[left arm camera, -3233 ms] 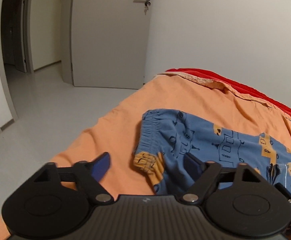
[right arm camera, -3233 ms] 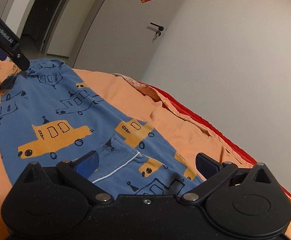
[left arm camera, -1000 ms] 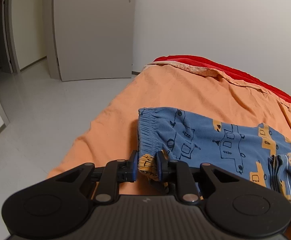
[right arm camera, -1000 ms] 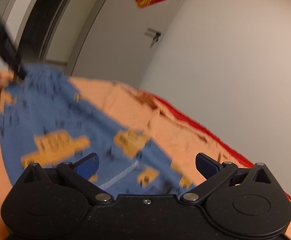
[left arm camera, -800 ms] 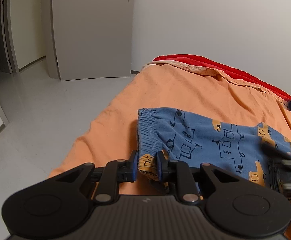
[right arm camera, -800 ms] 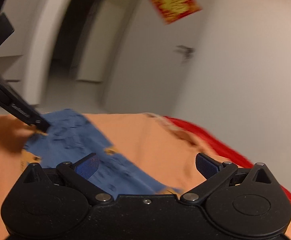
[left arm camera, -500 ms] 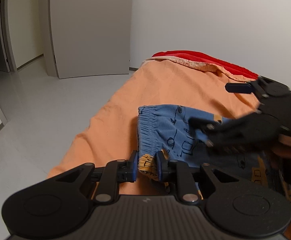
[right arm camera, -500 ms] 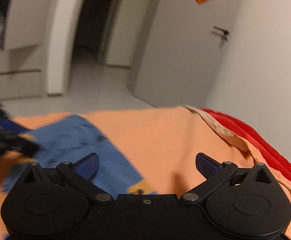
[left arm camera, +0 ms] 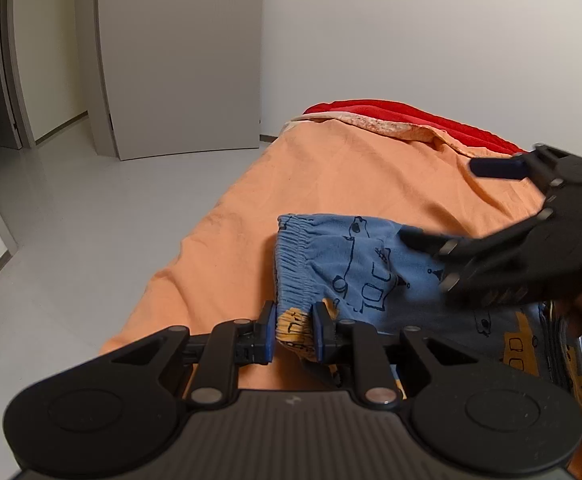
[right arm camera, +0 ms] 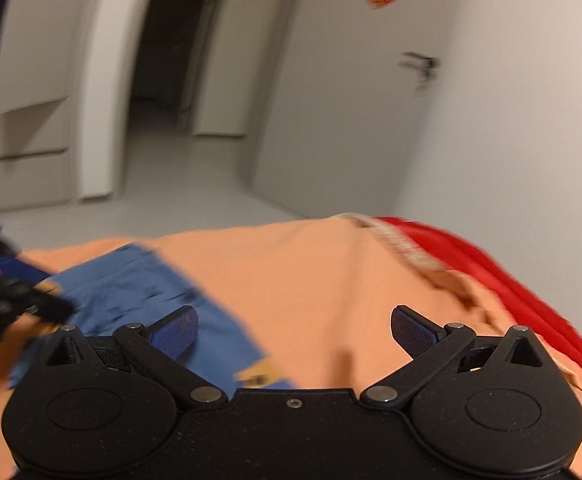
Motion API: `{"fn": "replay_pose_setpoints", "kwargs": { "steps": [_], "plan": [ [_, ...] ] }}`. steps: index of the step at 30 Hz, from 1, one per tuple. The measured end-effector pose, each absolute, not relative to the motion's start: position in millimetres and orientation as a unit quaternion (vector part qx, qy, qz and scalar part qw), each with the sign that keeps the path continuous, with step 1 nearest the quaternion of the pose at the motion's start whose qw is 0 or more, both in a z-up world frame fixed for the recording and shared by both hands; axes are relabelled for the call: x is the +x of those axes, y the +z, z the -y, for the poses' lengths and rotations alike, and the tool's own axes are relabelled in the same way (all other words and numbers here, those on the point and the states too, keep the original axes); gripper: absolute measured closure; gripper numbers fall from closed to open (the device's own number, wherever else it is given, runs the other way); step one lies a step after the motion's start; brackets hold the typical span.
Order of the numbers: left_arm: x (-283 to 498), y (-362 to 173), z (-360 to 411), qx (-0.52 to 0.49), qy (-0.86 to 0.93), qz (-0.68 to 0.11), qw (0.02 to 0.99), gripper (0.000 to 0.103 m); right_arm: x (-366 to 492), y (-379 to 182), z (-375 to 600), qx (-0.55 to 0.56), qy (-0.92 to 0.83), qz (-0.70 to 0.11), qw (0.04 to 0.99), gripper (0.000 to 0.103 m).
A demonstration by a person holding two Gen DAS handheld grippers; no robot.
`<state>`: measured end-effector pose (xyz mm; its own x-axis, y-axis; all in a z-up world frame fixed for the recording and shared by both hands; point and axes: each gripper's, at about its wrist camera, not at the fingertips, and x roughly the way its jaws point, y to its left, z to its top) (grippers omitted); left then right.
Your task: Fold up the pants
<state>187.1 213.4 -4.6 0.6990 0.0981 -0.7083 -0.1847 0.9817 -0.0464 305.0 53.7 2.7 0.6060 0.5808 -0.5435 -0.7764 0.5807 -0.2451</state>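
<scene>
Blue pants [left arm camera: 355, 264] with a yellow and black car print lie on the orange bed sheet [left arm camera: 355, 176]. My left gripper [left arm camera: 293, 330] is shut on the near corner of their gathered waistband. My right gripper [right arm camera: 293, 328] is open and empty, above the far edge of the pants [right arm camera: 131, 280] near the waist. It also shows in the left wrist view [left arm camera: 451, 204], hovering over the pants with its fingers spread. The left gripper shows blurred at the left edge of the right wrist view [right arm camera: 31, 296].
A red blanket [left arm camera: 403, 116] lies along the wall side of the bed. The bed's left edge drops to a pale floor [left arm camera: 91, 216]. A closed white door [left arm camera: 179, 56] stands beyond the bed's end.
My left gripper closed on the waistband corner and has held still since. My right gripper left the leg end, swung along the pants towards the waist, and stays open.
</scene>
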Motion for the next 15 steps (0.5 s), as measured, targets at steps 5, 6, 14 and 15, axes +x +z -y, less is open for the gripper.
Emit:
{"fn": "replay_pose_setpoints", "kwargs": {
  "steps": [5,6,14,15],
  "plan": [
    [184,4,-212,-0.066,0.078,-0.373,0.922,0.083,310,-17,-67,-0.279,0.356,-0.213,0.866,0.001],
    [183,6,-210,-0.065,0.078,-0.37,0.923,0.083,308,-13,-62,-0.277,0.343,-0.207,0.873,0.001],
    [174,29,-194,-0.048,0.068,-0.344,0.935,0.083,263,17,19,-0.257,0.294,-0.143,0.909,0.001],
    [173,32,-191,-0.041,0.067,-0.341,0.937,0.083,253,16,32,-0.256,0.286,-0.142,0.912,0.001]
  ]
}}
